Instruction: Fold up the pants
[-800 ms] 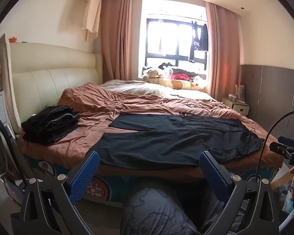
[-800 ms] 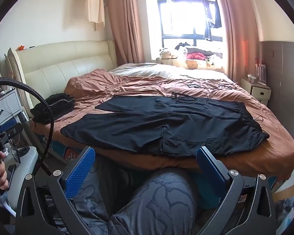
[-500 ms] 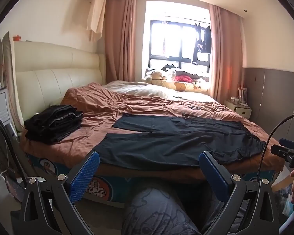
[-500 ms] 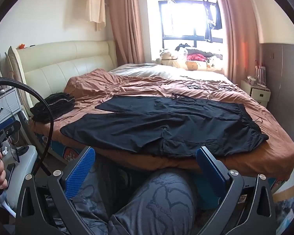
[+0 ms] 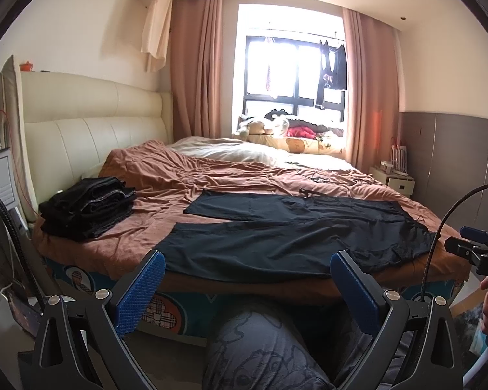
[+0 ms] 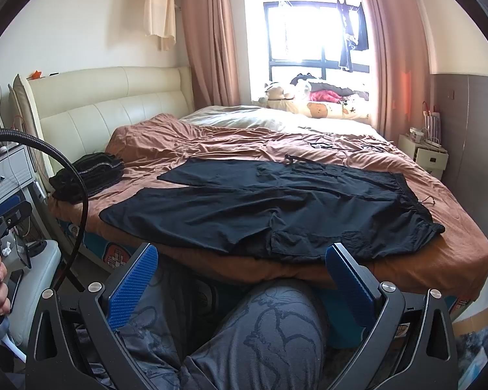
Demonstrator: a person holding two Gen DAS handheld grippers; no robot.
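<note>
Both views have tilted slightly upward, while the black pants (image 6: 270, 208) lie spread flat across the bed (image 6: 465, 253) at mid-frame, ready for folding, left gripper (image 5: 247, 287) and right gripper (image 6: 240, 279) hanging short, jaws apart, empty.

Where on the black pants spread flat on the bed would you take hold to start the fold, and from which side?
Grip the black pants at the near leg's hem and at the waistband. Both lie at the bed's near edge, flat and unobstructed. Come low from the front: left gripper to the hem, right gripper to the waist, jaws open.
</note>
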